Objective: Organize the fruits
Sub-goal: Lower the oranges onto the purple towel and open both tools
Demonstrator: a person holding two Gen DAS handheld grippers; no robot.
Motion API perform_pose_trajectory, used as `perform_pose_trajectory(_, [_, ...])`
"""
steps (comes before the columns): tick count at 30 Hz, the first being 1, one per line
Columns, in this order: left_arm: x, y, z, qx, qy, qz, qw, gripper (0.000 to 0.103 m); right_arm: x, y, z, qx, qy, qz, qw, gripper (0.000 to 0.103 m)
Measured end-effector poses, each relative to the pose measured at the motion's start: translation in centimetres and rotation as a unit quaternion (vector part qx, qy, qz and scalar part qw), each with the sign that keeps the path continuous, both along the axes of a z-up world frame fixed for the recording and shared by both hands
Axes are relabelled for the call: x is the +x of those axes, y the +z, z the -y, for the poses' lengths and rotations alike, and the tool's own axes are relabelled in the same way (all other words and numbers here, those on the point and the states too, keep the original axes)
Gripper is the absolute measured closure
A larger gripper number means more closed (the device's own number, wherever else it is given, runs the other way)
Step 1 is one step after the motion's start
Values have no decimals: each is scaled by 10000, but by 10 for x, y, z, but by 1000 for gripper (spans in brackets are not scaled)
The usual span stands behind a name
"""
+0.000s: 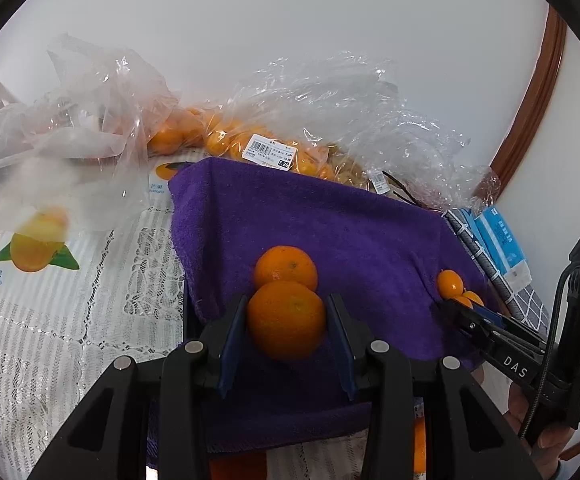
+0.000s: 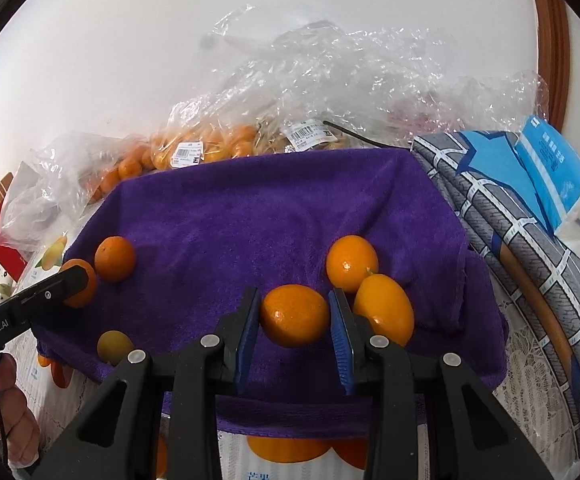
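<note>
left gripper (image 1: 285,320): jaws either side of a round orange citrus fruit (image 1: 285,322), appears gripped, over the purple towel (image 1: 330,224)
right gripper (image 2: 294,316): closed on a small oval kumquat (image 2: 294,316), long axis crosswise between the jaws
key relation: each fruit dead ahead, centred between fingers
loose fruit: two kumquats (image 2: 370,284) just right of right gripper
bagged fruit (image 2: 197,148): behind towel, well apart

You've got a deep purple towel (image 2: 273,208) with plain orange fruit (image 2: 294,315) on it. Beside the towel: white lace tablecloth (image 1: 49,320), grey cloth with white grid lines (image 2: 530,264), light blue packet (image 2: 558,176). Behind the towel, clear bags (image 2: 330,92) with white barcode labels.
</note>
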State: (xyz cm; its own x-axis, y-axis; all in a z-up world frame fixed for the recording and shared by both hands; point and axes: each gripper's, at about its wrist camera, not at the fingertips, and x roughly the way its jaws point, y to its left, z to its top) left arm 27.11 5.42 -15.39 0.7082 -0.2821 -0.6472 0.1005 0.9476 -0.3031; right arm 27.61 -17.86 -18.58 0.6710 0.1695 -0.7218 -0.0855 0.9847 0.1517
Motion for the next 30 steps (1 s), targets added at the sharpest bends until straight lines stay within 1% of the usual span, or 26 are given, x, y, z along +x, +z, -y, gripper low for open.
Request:
perform_pose_trajectory(7, [1,-1,4,93,-50,-21,9999,65,1,-1,-3,-77,29,10,10000,67])
perform_pose_trajectory(10, [1,-1,4,77,-51,-28,10000,64,-1,1,-4,-104,41,86,9999,54])
perform_pose_trajectory(13, [0,1,2,-15,-37,38,10000,62,-6,5,-4,-146,13,238,9996,48])
perform_pose_trajectory(15, [-3,4,1,-97,-29,146,9998,57,-10,8,-3,-195,-78,361,9991,48])
perform_pose_trajectory(19, [-5,8,-1,-123,-22,245,9996,57,-18,15,1,-148,-135,559,9982,48])
perform_pose_trajectory(24, [-11,14,2,44,-3,408,9992,56,-31,29,2,-219,-414,691,9965,48])
perform_pose_trajectory(28, [-20,20,2,169,12,610,9980,54,-52,46,0,-91,-398,629,9972,48])
perform_pose_trajectory(30, [-23,22,1,187,21,649,9977,54,-65,51,1,55,-381,533,9978,48])
